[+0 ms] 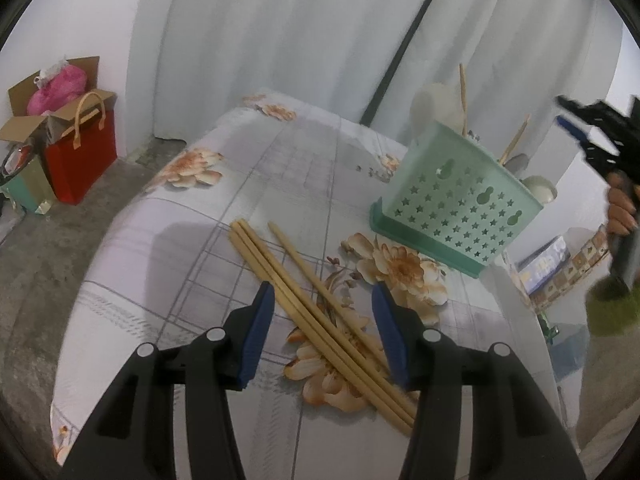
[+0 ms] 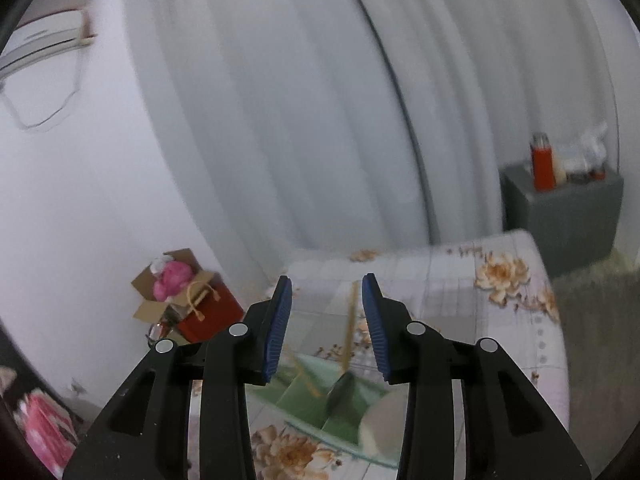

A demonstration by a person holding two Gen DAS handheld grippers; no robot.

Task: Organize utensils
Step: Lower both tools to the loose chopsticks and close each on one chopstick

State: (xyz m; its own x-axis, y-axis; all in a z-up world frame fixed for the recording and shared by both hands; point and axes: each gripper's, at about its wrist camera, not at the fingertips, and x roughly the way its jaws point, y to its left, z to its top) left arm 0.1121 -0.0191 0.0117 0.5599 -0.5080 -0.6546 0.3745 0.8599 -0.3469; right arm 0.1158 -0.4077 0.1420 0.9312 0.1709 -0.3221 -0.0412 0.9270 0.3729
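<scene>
Evidently, the picking-up step was in hand. In the left wrist view the left gripper (image 1: 322, 304) was seen released, its blue-padded fingers (image 1: 256, 332) spread wide to either side of a loose bundle of pale wooden chopsticks (image 1: 316, 320) lying on the floral-printed cloth-covered table (image 1: 192, 256) at lower centre of the frame. No pad was seen touching the sticks. One stick lay slightly apart from the other three, towards the right.

The mint-green perforated plastic utensil holder (image 1: 456, 208) was seen at centre right of that frame, with a few chopsticks and pale utensils already standing in it. The right gripper (image 2: 326, 312), shown in its own view, was likewise released and grasped nothing; the green holder (image 2: 320, 404) was seen blurred below it, at lower centre of that frame.

It was judged that the next move called for the left fingers to be lowered around the bundle and closed across it, with care that the separate stick be gathered or left cleanly, before the bundle was carried to the holder and stood upright.
</scene>
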